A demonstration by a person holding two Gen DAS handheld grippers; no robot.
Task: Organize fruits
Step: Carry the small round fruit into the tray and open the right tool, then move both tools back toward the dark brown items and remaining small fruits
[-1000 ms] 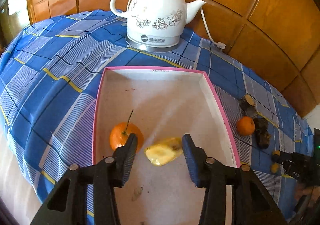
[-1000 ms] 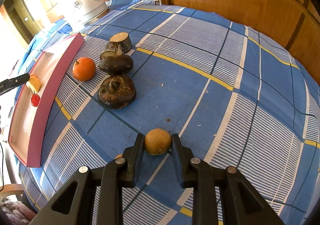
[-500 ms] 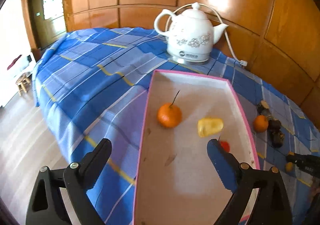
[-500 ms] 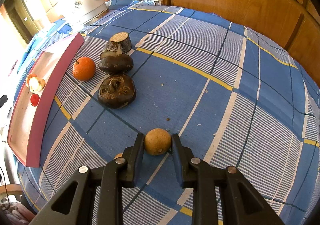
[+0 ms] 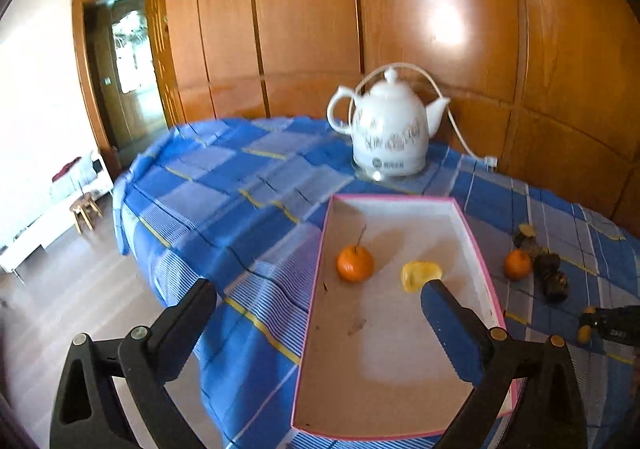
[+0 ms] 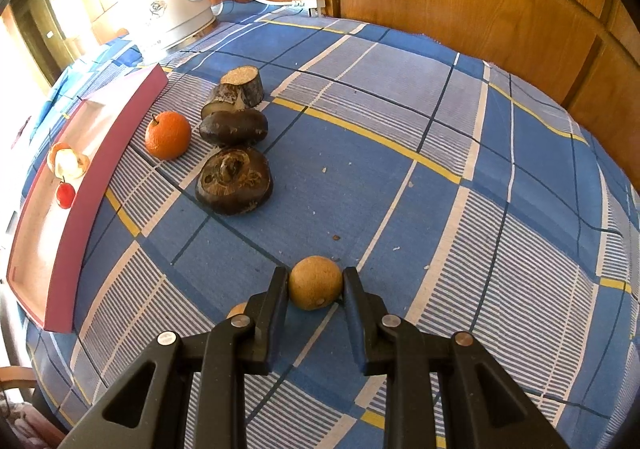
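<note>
Lowest in the left wrist view, the left tongs (image 5: 318, 291) stand very wide and are opening, with nothing between the pads. One finger hangs over the desk's near edge and the floor at lower left, the other over the pink-rimmed tray (image 5: 320, 249). Above that edge the blue checked cloth (image 5: 224, 205) lies bare across the frame's middle. In the tray, past the fingers, rest a stemmed orange (image 5: 354, 263) and, well apart to its right, a yellow fruit piece (image 5: 420, 275) just beside the right finger's tip. Right of the tray's rim a second orange (image 5: 518, 264) sits by dark lumps (image 5: 554, 273). Farthest, the white kettle (image 5: 388, 129) stands at the wooden wall.

In the right wrist view, the right tongs (image 6: 316, 283) point steeply down at the bottom centre, narrowed onto a round tan fruit (image 6: 315, 282) that rests on the cloth, both pads touching it. Another tan fruit (image 6: 237, 310) peeks out beside the left finger. Bare cloth fills the whole right half. Up and left lie a shrivelled brown fruit (image 6: 234, 180), a dark one (image 6: 234, 127), a cut stump (image 6: 242, 87); in the tray a small red fruit (image 6: 65, 194).
</note>
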